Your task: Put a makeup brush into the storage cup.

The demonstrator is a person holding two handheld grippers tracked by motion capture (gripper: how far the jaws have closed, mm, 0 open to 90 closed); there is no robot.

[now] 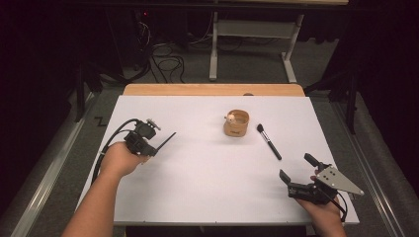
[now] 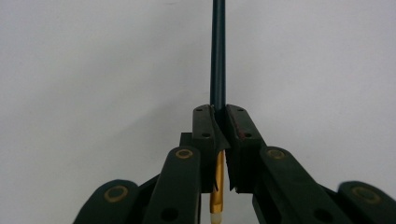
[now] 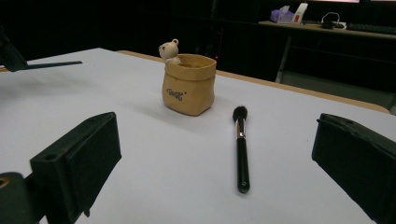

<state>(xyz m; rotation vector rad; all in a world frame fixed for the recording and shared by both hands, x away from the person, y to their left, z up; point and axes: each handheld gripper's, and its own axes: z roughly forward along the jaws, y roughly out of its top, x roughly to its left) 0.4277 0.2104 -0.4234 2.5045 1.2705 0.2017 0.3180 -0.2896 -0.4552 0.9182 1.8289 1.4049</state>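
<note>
Since our left gripper (image 2: 219, 140) is clamped on a thin brush (image 2: 218, 56) (light, stiff, slippery), we grip mid-handle; right gripper (image 3: 219, 163) stands apart at lower right.

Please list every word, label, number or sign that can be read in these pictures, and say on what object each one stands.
Dark lettering on the front of the tan pot: one short word, too blurred to read.
Makeup brush: no text visible.
Thin dark-handled brush in the left gripper: no text visible.
Right gripper: no text visible.
Boxes on the far desk: too small to read.
</note>
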